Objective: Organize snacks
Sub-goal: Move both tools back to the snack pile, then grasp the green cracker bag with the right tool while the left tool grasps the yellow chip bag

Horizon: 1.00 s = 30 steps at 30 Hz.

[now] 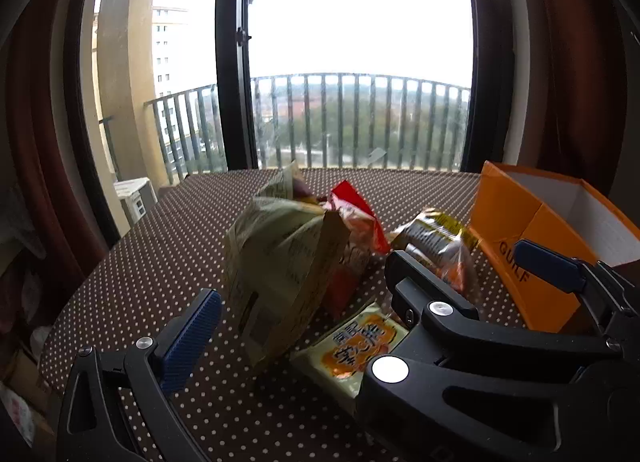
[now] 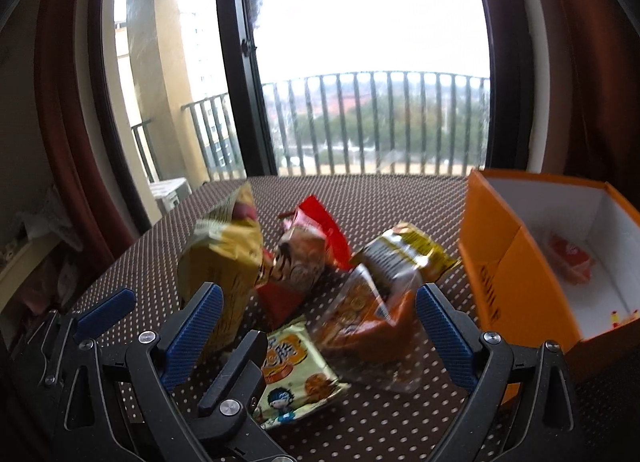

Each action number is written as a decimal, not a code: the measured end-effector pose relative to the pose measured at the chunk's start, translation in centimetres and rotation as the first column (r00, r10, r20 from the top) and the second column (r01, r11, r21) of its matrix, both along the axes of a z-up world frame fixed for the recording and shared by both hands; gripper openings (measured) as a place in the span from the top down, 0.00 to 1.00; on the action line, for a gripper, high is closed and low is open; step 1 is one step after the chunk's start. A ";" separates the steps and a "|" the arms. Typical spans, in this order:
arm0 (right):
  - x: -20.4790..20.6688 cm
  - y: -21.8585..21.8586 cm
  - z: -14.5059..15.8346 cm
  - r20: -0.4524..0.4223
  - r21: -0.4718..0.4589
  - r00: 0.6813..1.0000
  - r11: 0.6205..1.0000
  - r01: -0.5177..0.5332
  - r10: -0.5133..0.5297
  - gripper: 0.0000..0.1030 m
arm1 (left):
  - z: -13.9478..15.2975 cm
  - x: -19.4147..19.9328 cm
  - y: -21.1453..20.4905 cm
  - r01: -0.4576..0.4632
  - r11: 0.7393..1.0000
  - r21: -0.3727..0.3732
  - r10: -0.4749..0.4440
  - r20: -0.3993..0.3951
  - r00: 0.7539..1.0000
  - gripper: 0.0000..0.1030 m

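Both sets of jaws stood wide apart and held nothing. Left gripper (image 1: 376, 294), seen from its own wrist camera, had its blue-padded fingers (image 1: 188, 338) spread across the snack pile without touching any packet; the right gripper's black frame crossed the lower right of that view. Right gripper (image 2: 320, 326) was likewise spread, its blue pads flanking the clear-and-orange biscuit packet (image 2: 368, 322) with gaps on both sides; whether a pad brushed the packet could not be judged.

Snacks lay heaped near the middle of the brown white-dotted tablecloth (image 2: 400, 198). A tall yellow-green foil bag (image 2: 224, 262) stood at the left of the heap, a red-topped wrapper (image 2: 312, 238) leaned just behind it, and a dark packet with yellow ends (image 2: 404, 254) lay to the right. A small flat pale sachet with orange print and a cartoon figure (image 2: 296, 374) lay nearest the cameras, in front of the heap.

An open orange cardboard box with white interior (image 2: 496, 258) sat at the table's right, beside the heap. One small red-orange packet (image 2: 572, 262) lay inside it.
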State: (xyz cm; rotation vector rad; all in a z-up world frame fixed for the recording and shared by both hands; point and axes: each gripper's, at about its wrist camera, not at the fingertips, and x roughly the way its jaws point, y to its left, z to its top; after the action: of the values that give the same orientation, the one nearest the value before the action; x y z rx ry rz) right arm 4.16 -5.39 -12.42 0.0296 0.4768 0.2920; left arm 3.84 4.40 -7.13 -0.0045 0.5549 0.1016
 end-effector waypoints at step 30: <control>2.7 5.5 -7.6 -0.256 -0.133 0.967 0.990 -0.042 0.007 0.04 | -8.1 1.8 3.5 -0.069 0.997 0.022 0.073 -0.250 0.966 0.06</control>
State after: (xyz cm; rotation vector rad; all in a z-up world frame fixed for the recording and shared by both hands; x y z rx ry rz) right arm 6.90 0.11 -20.05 -0.0739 0.7532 0.2802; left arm 5.65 7.87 -15.21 0.0012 0.8073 0.1774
